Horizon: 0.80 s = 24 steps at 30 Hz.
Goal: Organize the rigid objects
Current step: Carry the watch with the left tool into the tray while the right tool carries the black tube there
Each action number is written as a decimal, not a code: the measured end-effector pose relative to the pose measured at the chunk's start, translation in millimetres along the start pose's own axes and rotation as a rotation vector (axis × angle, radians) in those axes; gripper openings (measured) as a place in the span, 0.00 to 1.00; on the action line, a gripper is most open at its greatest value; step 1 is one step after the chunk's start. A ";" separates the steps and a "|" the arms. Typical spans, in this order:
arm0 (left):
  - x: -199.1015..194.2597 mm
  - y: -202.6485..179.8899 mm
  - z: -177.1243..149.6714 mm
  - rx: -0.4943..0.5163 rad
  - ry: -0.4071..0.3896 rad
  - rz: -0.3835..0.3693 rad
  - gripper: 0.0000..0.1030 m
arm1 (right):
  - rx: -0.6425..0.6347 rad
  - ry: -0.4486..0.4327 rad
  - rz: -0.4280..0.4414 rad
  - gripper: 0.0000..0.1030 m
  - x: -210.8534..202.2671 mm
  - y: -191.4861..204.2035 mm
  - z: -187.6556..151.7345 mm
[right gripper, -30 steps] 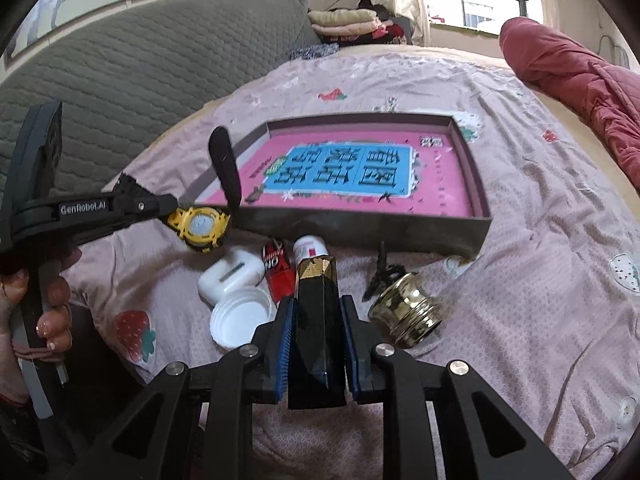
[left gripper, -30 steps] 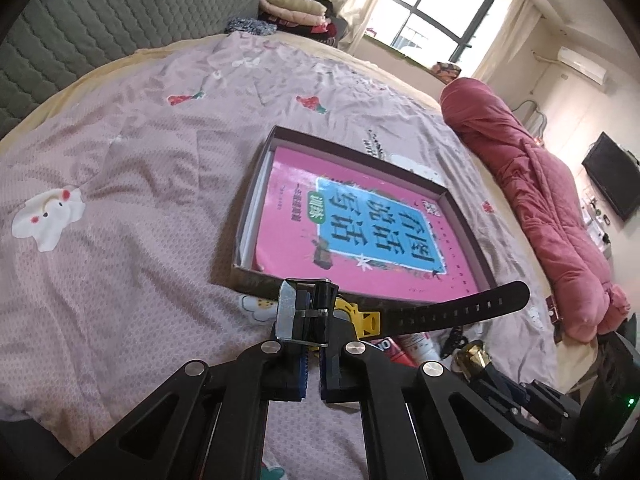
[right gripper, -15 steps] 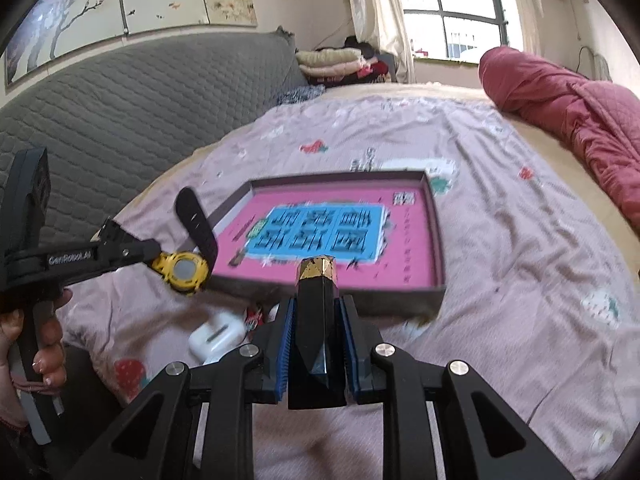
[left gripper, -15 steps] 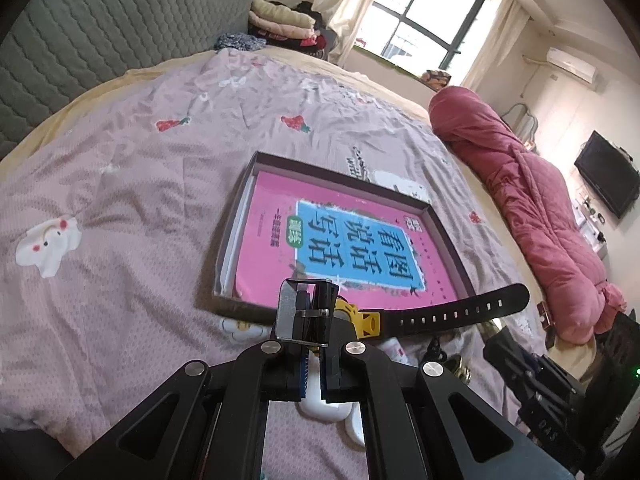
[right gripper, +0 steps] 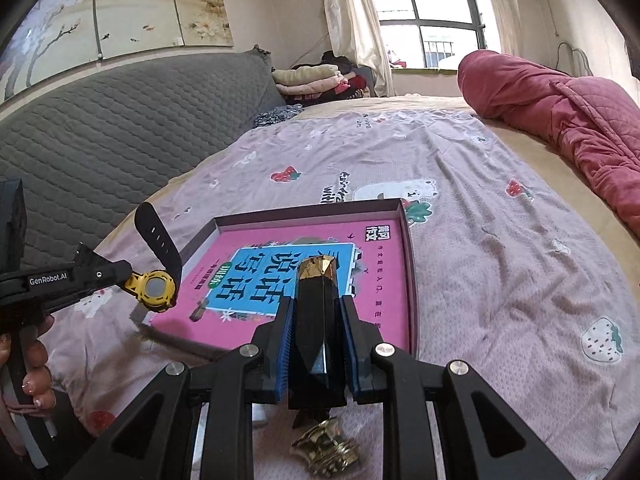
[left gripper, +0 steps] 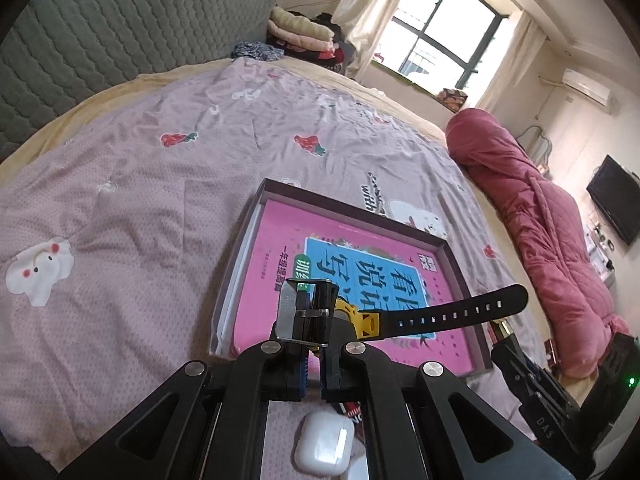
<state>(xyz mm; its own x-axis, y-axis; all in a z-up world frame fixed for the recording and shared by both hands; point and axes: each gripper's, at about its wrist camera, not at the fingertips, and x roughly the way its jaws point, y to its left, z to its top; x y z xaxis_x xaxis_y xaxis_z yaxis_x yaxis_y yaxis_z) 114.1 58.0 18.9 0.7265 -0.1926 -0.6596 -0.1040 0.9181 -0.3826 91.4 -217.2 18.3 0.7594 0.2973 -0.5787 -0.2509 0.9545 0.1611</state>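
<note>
My left gripper [left gripper: 314, 354] is shut on the strap of a yellow watch [left gripper: 448, 312] with a black band, held in the air over the near left edge of a dark shallow box [left gripper: 352, 210]. The watch also shows in the right wrist view [right gripper: 154, 290]. A pink book [left gripper: 280, 280] lies in the box. My right gripper [right gripper: 314, 344] is shut on a black faceted bottle with a gold tip [right gripper: 316, 312], held above the box's near edge [right gripper: 412, 280]. A gold cap [right gripper: 326, 450] lies on the bed below it.
A white earbud case [left gripper: 324, 446] and a red item [left gripper: 354, 410] lie on the pink bedsheet under my left gripper. A rolled red quilt [right gripper: 560, 120] lies along the right side. A grey padded headboard [right gripper: 100, 128] is on the left.
Both grippers have risen and moved forward over the box, carrying the watch and the bottle. The small items on the bed have slid below and behind them.
</note>
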 end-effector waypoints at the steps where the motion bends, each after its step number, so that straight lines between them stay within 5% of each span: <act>1: 2.0 -0.5 1.0 0.002 0.000 0.005 0.03 | 0.001 0.003 0.002 0.22 1.8 -0.1 -0.1; 13: 27.3 -1.2 12.9 0.012 0.002 0.054 0.03 | 0.014 0.006 -0.011 0.22 22.2 -9.2 9.2; 24: 58.1 8.1 9.0 0.027 0.062 0.121 0.03 | 0.021 0.106 -0.055 0.22 57.5 -20.7 5.3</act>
<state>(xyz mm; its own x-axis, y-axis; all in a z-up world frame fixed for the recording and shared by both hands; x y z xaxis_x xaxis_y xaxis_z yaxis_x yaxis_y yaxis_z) 161.7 57.3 -16.6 0.6665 -0.0999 -0.7387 -0.1698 0.9446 -0.2809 143.5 -219.8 -14.0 0.7041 0.2410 -0.6680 -0.1967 0.9700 0.1427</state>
